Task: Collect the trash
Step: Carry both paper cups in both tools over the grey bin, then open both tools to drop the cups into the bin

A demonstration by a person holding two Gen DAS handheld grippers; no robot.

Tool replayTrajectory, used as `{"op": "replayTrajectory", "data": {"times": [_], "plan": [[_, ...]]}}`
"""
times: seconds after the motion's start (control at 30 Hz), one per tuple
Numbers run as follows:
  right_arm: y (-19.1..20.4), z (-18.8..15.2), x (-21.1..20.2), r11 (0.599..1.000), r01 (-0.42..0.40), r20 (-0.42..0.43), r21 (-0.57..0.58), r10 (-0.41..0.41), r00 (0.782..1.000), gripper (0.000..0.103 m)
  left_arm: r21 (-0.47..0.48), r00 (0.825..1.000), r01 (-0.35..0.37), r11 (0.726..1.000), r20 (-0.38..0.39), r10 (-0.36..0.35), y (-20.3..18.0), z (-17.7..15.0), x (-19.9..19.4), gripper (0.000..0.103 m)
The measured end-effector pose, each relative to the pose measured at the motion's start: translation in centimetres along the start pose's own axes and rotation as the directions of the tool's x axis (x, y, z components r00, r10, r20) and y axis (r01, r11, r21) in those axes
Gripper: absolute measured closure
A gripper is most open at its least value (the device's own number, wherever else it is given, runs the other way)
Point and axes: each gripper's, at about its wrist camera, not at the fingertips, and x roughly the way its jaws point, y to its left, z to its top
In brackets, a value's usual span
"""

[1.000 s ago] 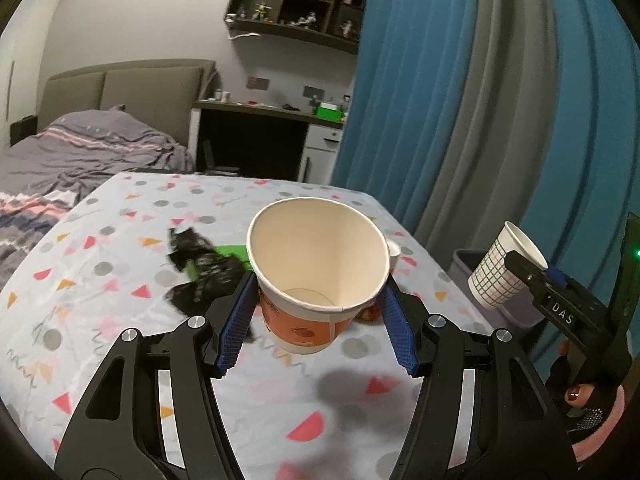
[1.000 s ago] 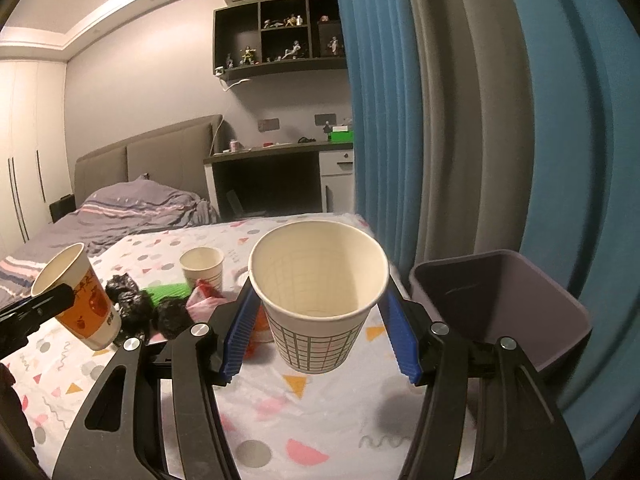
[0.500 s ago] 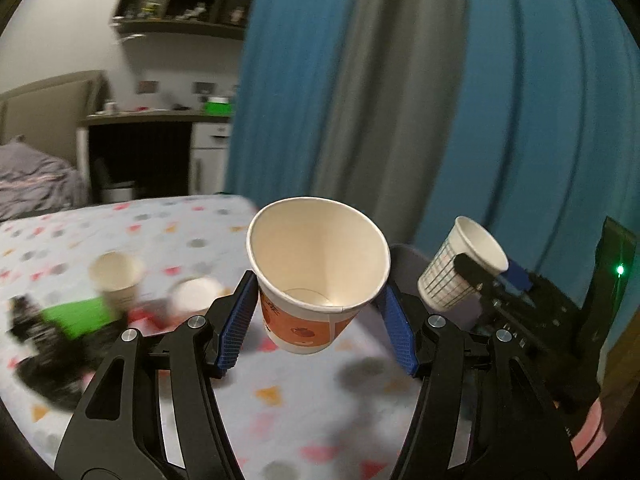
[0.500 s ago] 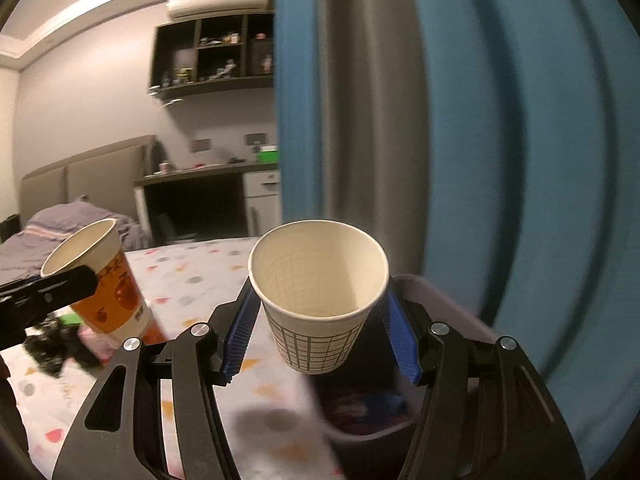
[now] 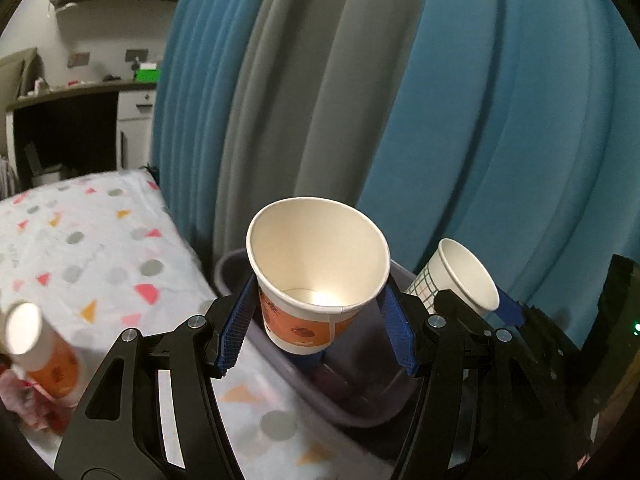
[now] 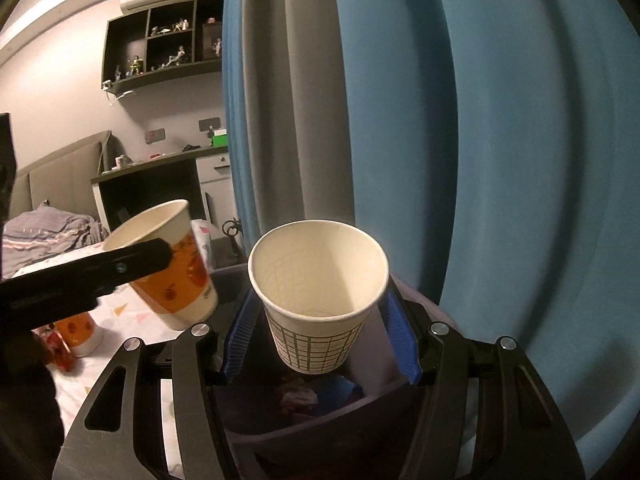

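Observation:
My left gripper [image 5: 318, 334] is shut on an orange-printed paper cup [image 5: 316, 280], held upright over the near edge of a purple trash bin [image 5: 352, 416]. My right gripper [image 6: 320, 332] is shut on a white paper cup with a green grid [image 6: 318, 300], held above the same purple trash bin [image 6: 304, 428]. The grid cup also shows in the left wrist view [image 5: 460, 280], and the orange cup in the right wrist view [image 6: 168, 268]. Some trash lies inside the bin.
The bin stands beside a table with a polka-dot cloth [image 5: 80, 240]. Another orange-printed cup [image 5: 40, 352] and red wrapper scraps [image 6: 60, 352] stay on the table. Blue and grey curtains [image 5: 400, 100] hang right behind the bin.
Both grippers have swung right, away from the table, carrying their cups. They now hang over the trash bin, close to each other. Both grips are unchanged.

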Motion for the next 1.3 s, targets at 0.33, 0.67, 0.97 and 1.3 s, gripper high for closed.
{"op": "replayTrajectory", "data": {"times": [0.33,0.67,0.97,1.3], "plan": [[-0.4,-0.6,1.1,1.0,0.01,-0.016,0.0,-0.01,1.0,0.044,-0.067,0.994,0.06,0.996,-0.089,-0.065,0.4,-0.8,4.9,0.043],[0.0,-1.1,2.1,1.0,0.001,-0.047,0.0,-0.001,0.999,0.044,-0.118,0.986,0.079,0.99,-0.136,-0.095,1.1,-1.5,6.6,0.039],[0.1,-1.3,3.0,1.0,-0.005,-0.084,-0.008,0.005,0.996,0.044,-0.135,0.996,0.003,0.991,-0.093,-0.016,2.6,-1.3,4.7,0.016],[1.1,-2.1,4.1,0.999,-0.024,-0.132,-0.025,0.021,0.991,0.042,-0.11,0.98,-0.197,0.974,0.011,0.199,3.9,-2.5,-3.3,0.007]]}}
